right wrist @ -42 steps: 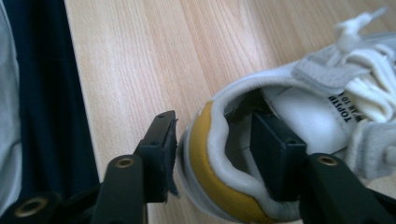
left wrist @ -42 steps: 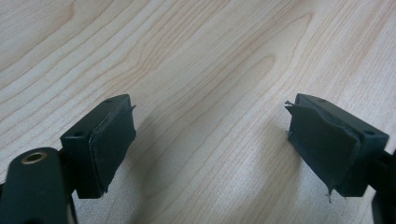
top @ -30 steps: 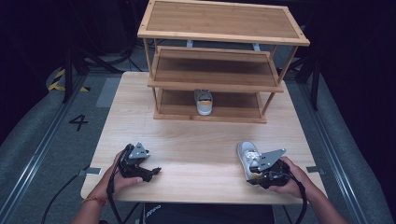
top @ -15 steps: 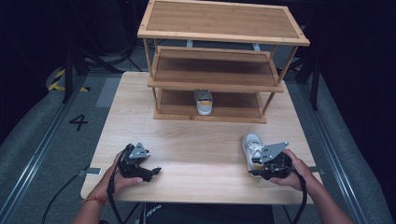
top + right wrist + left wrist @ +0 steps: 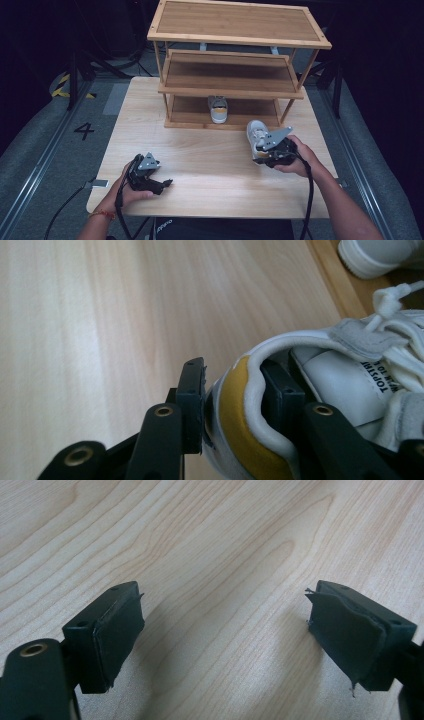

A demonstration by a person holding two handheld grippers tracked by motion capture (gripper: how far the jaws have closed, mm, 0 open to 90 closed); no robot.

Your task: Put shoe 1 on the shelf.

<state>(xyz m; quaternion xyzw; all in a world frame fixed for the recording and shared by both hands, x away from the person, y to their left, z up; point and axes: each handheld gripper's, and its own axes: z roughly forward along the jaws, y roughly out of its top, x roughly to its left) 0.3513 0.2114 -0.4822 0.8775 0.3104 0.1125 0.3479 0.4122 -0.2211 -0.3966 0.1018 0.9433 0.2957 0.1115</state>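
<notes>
My right gripper (image 5: pixel 267 150) is shut on the heel of a white and grey sneaker (image 5: pixel 256 135), toe pointing toward the shelf rack (image 5: pixel 230 87). In the right gripper view the jaws pinch the sneaker's yellow-lined heel collar (image 5: pixel 245 425), one jaw outside and one inside the shoe. A second matching sneaker (image 5: pixel 218 109) stands on the rack's bottom shelf, and its toe (image 5: pixel 375 257) shows at the top right of that view. My left gripper (image 5: pixel 162 184) rests low over the table's front left, open, with bare wood between its pads (image 5: pixel 115 630).
The wooden three-tier rack stands at the back of the light wood table (image 5: pixel 150 130). Its middle and top shelves carry nothing. Dark floor and rails surround the table, with a "4" marking (image 5: pixel 84 131) at the left.
My right gripper has carried the sneaker forward and slightly left, toward the rack's bottom shelf. The left gripper has stayed put.
</notes>
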